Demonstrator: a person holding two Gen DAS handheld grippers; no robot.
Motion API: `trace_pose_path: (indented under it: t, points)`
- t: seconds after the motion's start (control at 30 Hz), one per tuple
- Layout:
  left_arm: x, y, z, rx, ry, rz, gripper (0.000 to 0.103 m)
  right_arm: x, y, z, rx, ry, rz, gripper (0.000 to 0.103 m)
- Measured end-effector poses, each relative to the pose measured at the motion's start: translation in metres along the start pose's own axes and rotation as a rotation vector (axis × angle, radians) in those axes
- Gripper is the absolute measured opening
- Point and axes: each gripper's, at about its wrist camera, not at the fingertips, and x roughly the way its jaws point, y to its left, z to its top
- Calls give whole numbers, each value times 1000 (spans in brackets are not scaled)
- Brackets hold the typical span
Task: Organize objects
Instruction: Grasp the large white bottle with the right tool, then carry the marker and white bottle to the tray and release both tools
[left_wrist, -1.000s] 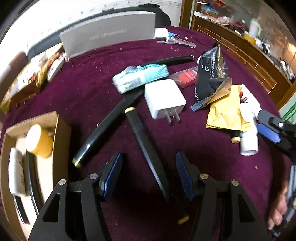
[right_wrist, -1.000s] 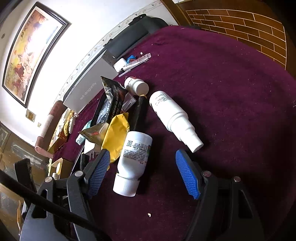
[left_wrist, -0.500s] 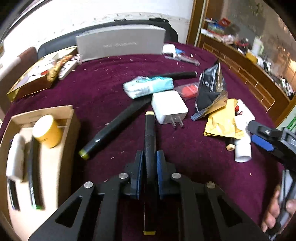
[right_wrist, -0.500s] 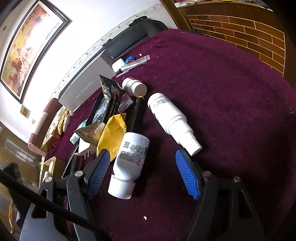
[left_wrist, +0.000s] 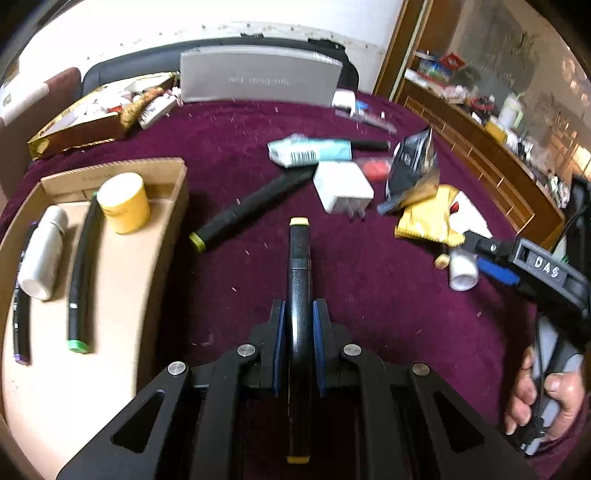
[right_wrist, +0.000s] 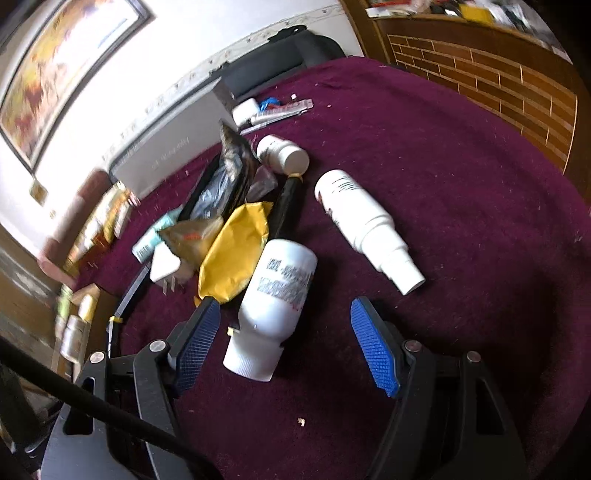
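Left wrist view, left to right: open shallow cardboard box (left_wrist: 162, 173) sat at the left on the maroon velvet tablecloth (left_wrist: 236, 133). In the box lay a purple-tipped black marker (left_wrist: 20, 321), a small white bottle (left_wrist: 42, 254), a green-capped black marker (left_wrist: 83, 273) and a yellow round jar (left_wrist: 123, 203). Beside the box, on the cloth, lay a second yellow-capped black marker (left_wrist: 243, 214). Left gripper (left_wrist: 298, 339) was clamped tight on a black marker with cream-yellow end caps (left_wrist: 300, 266), pads pressing both sides of the barrel, marker pointing forward and apparently just above the cloth. Further right: teal tissue pack (left_wrist: 310, 153), white plug-in charger (left_wrist: 345, 186), black foil pouch (left_wrist: 412, 168), crumpled yellow packet (left_wrist: 428, 218). At the far right a hand (left_wrist: 546, 398) held the right gripper's handle.

Right wrist view: right gripper (right_wrist: 284, 347) had its blue pads wide apart, gripping nothing. A white labelled bottle lying cap-forward (right_wrist: 273, 302) sat between them, untouched. To its right lay a white spray bottle (right_wrist: 365, 225), well apart from the pads.
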Motion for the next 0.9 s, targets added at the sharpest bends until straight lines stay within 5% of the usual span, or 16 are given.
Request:
trace_pose_path:
  t: [0.23, 0.3, 0.4, 0.57, 0.9]
  points:
    - [8, -35, -16, 149, -73, 182, 13, 18, 33, 2, -146, 51, -188, 71]
    - [8, -43, -20, 187, -78, 208, 13, 23, 40, 2, -176, 52, -223, 62]
    - [5, -42, -23, 198, -68, 157, 11, 22, 45, -2, -216, 45, -269, 44]
    - [-13, -27, -23, 127, -68, 51, 11, 6, 35, -6, -190, 41, -223, 31]
    - [-70, -1, -33, 18, -167, -68, 11, -30, 39, -19, -186, 1, -150, 31]
